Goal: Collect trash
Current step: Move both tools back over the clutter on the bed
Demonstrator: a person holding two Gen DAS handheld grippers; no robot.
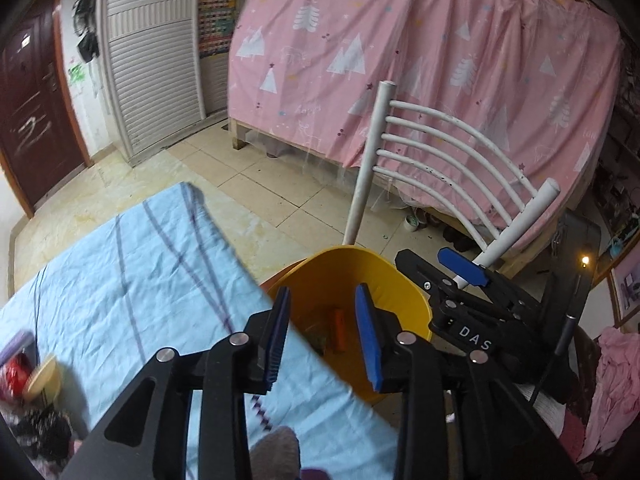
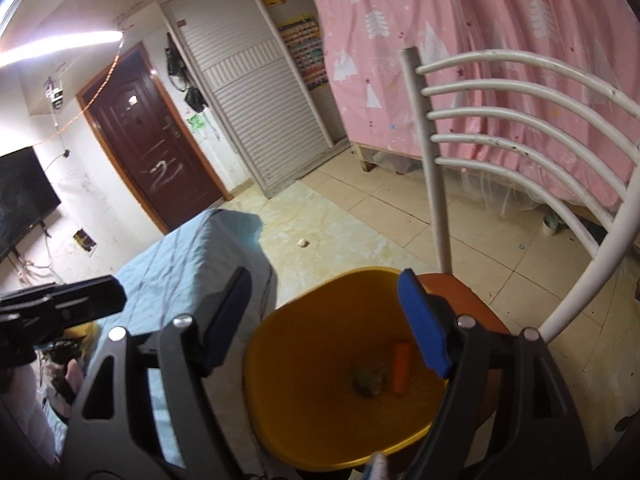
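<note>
Both grippers hover over a yellow bin (image 2: 320, 412) that sits on the round red seat of a white chair (image 2: 440, 184), just beside the tabletop (image 1: 132, 280) with its light blue cloth. The left gripper (image 1: 322, 336) has its fingers spread apart with nothing between them, and the right gripper (image 2: 320, 320) is likewise spread wide and empty. At the bottom of the bin lie 2 pieces of trash: an orange stick-shaped piece (image 2: 401, 368) and a crumpled dark-green wad (image 2: 370, 380) touching it.

This looks like the drop-off step, with a piece just let go into the bin. More clutter shows at the near left end of the tabletop: a red packet (image 1: 14, 376), a round tan lid (image 1: 40, 376) and something black (image 1: 40, 432), too blurred to name. The next move probably calls for swinging 1 gripper back there and closing on a piece, lining the fingers up either side of it first.
</note>
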